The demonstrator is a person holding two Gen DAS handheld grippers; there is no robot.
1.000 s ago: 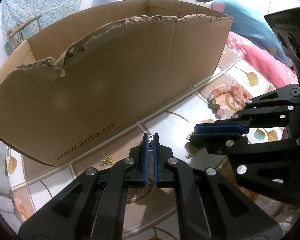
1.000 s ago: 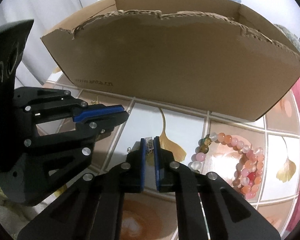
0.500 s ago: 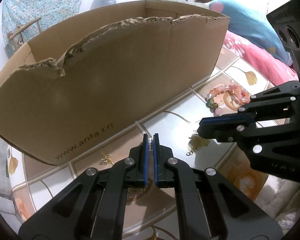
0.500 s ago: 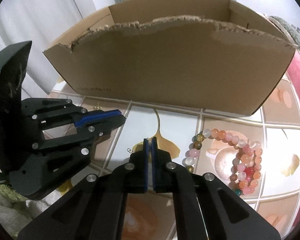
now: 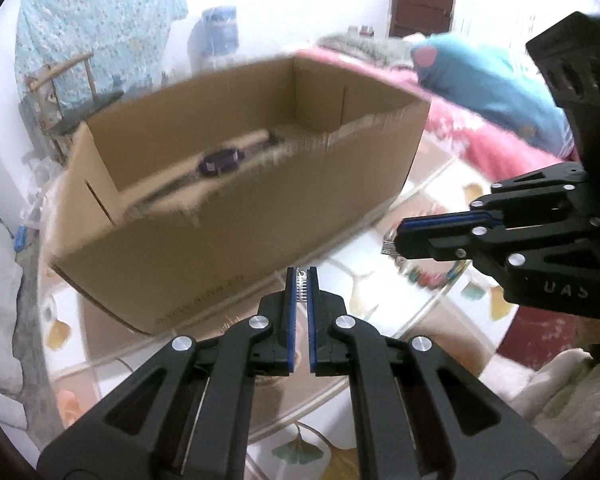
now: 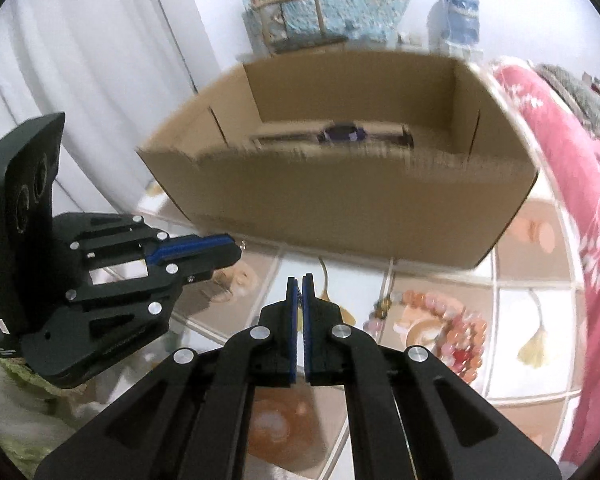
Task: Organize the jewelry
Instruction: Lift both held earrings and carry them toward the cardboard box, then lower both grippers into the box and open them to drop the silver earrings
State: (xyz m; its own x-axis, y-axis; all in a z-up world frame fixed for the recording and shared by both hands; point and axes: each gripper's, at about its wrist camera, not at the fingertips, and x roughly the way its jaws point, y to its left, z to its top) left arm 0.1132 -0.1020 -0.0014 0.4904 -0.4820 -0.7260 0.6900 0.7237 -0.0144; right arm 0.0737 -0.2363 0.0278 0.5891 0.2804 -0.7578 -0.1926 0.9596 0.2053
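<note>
Ahead, a blurred cardboard box [image 5: 236, 200] fronts both grippers: left gripper [image 5: 301, 280] nearly closed on a silver chain [image 5: 301, 285], right gripper [image 6: 299, 286] pinching another thin chain [image 6: 299, 300].

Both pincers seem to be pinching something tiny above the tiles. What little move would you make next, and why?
Probably carry both forward over the cardboard box before releasing. The left gripper is shut on a small silvery piece, the right gripper on something thin and blurred. Both are short of the box's torn near wall, above the tiled table, and a watch-like item already lies inside.
</note>
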